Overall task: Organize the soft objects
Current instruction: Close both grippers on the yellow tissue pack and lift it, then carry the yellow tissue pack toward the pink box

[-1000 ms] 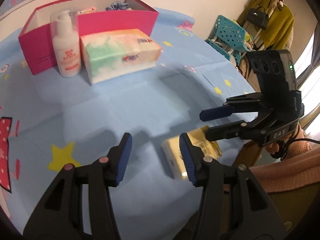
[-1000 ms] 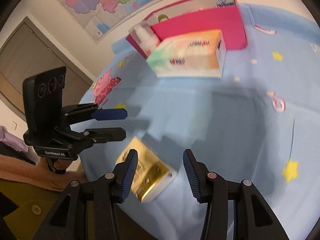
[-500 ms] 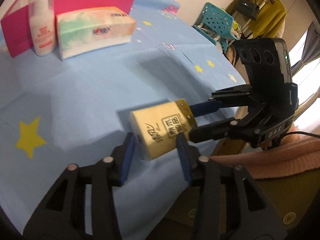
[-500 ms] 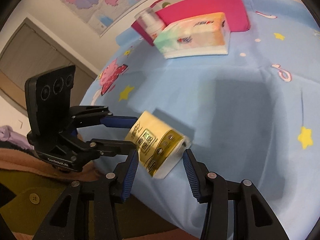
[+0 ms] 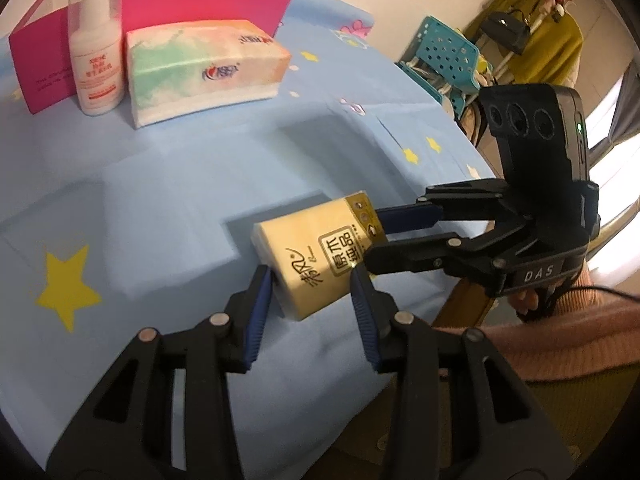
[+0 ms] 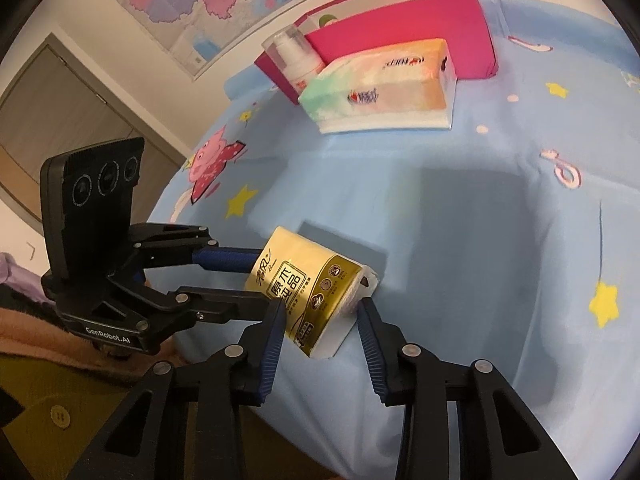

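A small gold-wrapped tissue pack (image 5: pixel 320 258) is held clear of the blue star-print tablecloth (image 5: pixel 168 184), near the table's front edge. The left gripper (image 5: pixel 314 286) is closed on the pack across its near end, both blue pads bearing on the wrapper. The right gripper (image 6: pixel 322 320) is placed around the other end; in its own view the left pad is against the wrapper, while a narrow gap seems to remain at the right pad, so its hold cannot be told for certain. The pink open box (image 5: pixel 160 4) stands at the far side, with a lotion bottle (image 5: pixel 96 48) and a large tissue packet (image 5: pixel 204 68) just before it. It is judged that the pack is best carried by one firm grip, light pressure being kept so the soft wrapper is not crushed, and lifted over the two items in front of the box.
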The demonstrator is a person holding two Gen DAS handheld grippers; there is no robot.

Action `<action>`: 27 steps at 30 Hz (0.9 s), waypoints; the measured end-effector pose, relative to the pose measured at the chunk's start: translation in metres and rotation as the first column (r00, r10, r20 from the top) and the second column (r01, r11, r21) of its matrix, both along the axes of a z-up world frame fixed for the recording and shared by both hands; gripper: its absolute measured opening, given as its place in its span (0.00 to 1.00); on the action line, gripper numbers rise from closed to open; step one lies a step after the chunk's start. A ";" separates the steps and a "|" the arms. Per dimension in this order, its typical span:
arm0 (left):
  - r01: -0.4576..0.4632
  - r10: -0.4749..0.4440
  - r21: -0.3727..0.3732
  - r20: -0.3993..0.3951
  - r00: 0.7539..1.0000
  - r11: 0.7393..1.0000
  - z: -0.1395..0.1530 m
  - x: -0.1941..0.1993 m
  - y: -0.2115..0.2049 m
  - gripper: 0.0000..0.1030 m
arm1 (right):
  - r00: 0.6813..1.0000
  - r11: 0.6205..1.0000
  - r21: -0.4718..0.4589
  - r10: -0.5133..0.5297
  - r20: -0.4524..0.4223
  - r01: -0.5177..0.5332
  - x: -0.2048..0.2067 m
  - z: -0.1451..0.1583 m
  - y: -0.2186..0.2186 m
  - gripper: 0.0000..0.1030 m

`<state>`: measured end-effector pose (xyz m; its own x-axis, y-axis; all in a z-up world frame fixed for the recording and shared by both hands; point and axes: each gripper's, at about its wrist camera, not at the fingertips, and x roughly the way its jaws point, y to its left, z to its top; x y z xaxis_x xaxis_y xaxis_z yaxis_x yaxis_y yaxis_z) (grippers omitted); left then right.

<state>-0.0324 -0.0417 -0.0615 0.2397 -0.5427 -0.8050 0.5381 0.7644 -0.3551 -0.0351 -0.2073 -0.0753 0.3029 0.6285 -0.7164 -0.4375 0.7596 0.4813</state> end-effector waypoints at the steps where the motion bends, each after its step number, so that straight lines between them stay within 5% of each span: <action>1: -0.009 0.009 0.002 0.003 1.000 1.000 0.000 0.003 0.001 0.41 | 1.000 1.000 -0.001 -0.005 0.009 0.005 0.003 0.001 0.000 0.37; 27: -0.097 0.096 0.024 0.047 0.994 0.995 0.001 0.032 0.002 0.34 | 0.994 0.995 0.029 -0.100 0.039 0.099 0.032 -0.006 -0.007 0.37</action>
